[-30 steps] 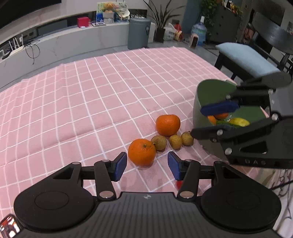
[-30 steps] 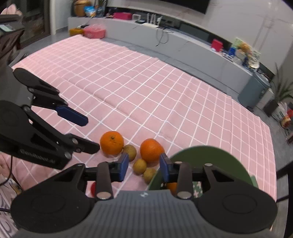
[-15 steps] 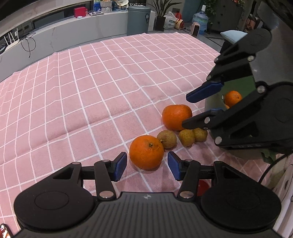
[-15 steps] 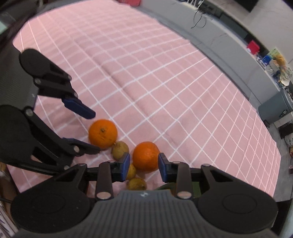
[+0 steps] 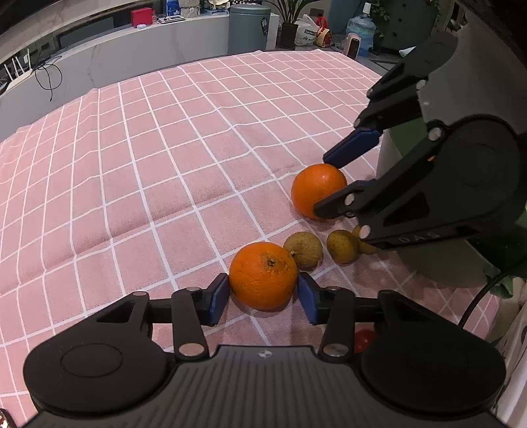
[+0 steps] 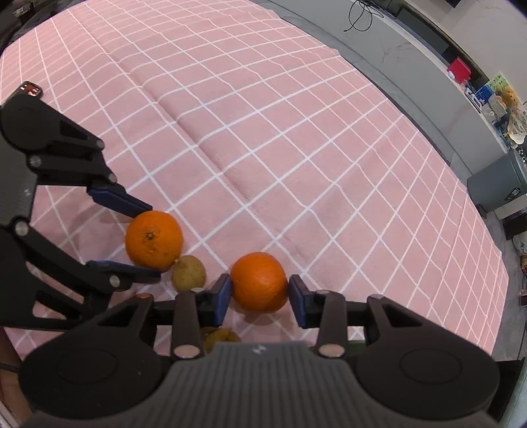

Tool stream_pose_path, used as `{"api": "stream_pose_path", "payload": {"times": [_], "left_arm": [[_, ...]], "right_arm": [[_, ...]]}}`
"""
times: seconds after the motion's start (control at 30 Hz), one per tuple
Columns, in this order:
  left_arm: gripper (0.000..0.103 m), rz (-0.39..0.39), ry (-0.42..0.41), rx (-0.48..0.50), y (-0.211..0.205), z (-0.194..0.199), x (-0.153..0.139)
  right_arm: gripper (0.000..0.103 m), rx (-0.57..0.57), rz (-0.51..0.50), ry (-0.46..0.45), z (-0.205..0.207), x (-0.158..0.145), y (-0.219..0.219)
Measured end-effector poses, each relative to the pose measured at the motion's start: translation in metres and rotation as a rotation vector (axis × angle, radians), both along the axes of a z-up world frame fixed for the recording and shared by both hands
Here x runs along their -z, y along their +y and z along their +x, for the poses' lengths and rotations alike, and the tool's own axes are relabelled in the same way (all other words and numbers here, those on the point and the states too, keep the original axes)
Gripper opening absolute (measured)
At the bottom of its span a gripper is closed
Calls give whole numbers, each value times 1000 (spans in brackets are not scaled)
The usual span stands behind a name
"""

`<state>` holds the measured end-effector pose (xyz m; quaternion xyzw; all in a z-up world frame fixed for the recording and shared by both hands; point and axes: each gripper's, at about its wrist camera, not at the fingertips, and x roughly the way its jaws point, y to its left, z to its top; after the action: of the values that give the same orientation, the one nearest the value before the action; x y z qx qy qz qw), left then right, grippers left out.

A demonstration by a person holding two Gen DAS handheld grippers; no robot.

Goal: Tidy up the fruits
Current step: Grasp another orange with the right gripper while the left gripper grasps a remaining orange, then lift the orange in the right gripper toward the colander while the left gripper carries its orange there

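Left gripper (image 5: pixel 263 298) apart, straddling stemmed orange (image 5: pixel 263 276); right gripper (image 6: pixel 260 296) apart, straddling smooth orange (image 6: pixel 259 281). Both fruits centred between pads.

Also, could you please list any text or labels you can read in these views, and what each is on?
"D A S": faint, on the black body of the right gripper, left wrist view.
Sticker on the grey bin: too small to read.
Print on the white bag: blurred.
Display of the small red device: unreadable.
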<state>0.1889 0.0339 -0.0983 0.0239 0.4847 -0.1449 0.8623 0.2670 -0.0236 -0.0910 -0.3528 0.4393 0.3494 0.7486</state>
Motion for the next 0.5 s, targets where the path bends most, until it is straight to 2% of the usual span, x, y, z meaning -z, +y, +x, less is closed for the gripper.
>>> {"api": "stream_pose_path", "payload": {"times": [0.23,0.5], "left_arm": [[50,-39,6,-38,6,-2,0],[50,-34,-4,-42,2,-7,-1]], "right_arm": [[36,15,-1,-5,3,2,4],[38,54,1,-7,4,3,4]]}}
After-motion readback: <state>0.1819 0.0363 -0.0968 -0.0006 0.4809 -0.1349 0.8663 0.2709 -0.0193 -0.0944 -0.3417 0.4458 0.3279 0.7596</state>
